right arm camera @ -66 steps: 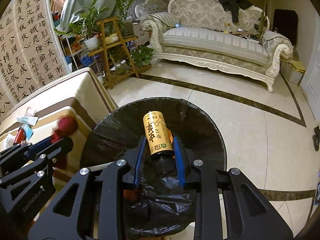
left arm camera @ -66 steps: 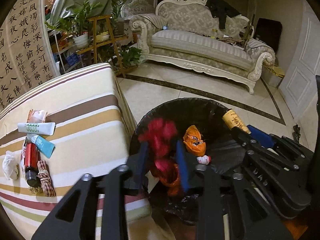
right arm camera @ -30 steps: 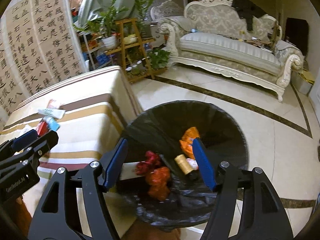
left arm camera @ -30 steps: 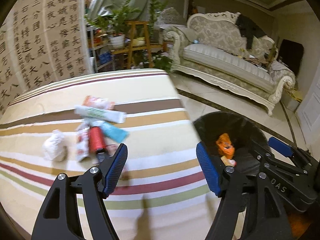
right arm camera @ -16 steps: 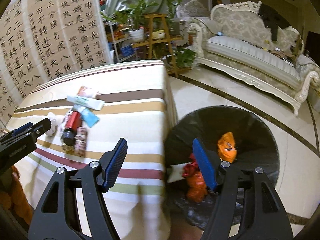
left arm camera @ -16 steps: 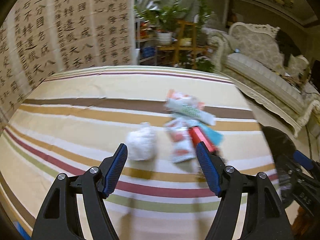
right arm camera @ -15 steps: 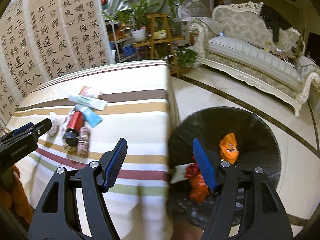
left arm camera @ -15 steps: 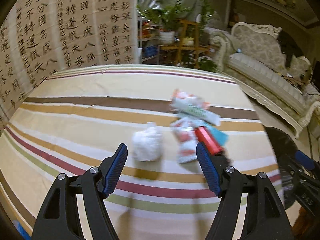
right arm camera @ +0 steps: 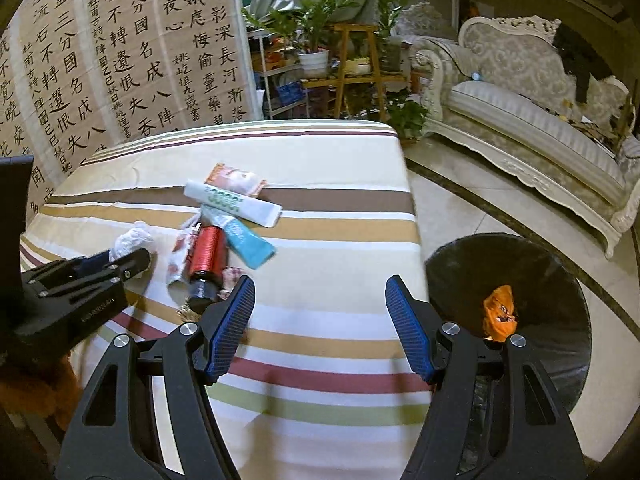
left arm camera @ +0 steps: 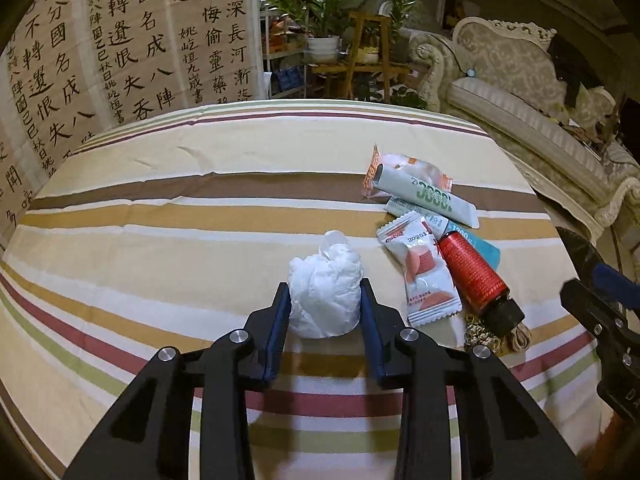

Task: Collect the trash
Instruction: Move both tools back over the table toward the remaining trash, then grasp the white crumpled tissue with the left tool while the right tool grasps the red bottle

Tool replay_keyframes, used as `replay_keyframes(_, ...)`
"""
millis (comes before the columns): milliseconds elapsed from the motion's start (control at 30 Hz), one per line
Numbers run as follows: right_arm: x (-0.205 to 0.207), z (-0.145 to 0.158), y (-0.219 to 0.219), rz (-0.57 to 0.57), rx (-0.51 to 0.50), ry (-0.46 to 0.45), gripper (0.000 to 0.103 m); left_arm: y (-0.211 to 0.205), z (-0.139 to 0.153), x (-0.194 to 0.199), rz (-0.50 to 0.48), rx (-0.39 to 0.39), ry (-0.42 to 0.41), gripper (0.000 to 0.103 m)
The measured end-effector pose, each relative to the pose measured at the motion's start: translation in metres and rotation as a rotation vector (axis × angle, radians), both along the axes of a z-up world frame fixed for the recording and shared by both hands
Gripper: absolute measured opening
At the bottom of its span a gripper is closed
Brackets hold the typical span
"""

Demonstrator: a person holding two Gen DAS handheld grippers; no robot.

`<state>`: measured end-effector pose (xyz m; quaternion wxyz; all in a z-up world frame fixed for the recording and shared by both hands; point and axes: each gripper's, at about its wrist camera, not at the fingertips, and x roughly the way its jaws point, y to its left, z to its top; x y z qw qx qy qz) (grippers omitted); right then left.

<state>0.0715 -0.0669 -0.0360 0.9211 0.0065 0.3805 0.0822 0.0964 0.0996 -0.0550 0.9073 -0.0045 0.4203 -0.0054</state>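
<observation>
1. On the striped surface [left arm camera: 168,216] we see a crumpled white tissue wad [left arm camera: 325,294]; the left hand-held gripper [left arm camera: 323,300] has just been closing, and its pads now press both sides of the wad.
2. Just right of it we note a snack packet [left arm camera: 424,270], a red bottle [left arm camera: 474,276] and two tubes.
3. The right hand-held gripper [right arm camera: 320,316] hangs over the surface's edge, jaws wide apart, nothing between them.
4. We log the black-lined bin [right arm camera: 560,280] on the floor, an orange wrapper [right arm camera: 498,312] inside.

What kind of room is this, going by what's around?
Most likely a home living room: an ornate sofa along the far wall, potted plants on a wooden stand, a calligraphy screen, and a table under a striped cloth.
</observation>
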Motion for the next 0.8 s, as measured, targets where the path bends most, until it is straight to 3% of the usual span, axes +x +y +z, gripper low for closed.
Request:
replay_keyframes(133, 0.003, 0.001, 0.015, 0.027, -0.004, 0.003, 0.064, 0.003, 0.001, -0.007, -0.001, 0.009, -0.027, 0.032)
replay_keyframes(367, 0.009, 0.003, 0.047, 0.096, -0.013, 0.014, 0.038, 0.02, 0.008, -0.017, 0.028, 0.007, -0.054, 0.032)
replay_keyframes(567, 0.017, -0.001, 0.074, 0.15, -0.034, 0.029, 0.025, 0.036, 0.009, -0.02, 0.053, -0.008, -0.053, 0.032)
replay_keyframes(800, 0.024, -0.009, 0.085, 0.168, -0.061, 0.055, 0.023, 0.044, 0.009, -0.021, 0.063, -0.037, -0.047, 0.032)
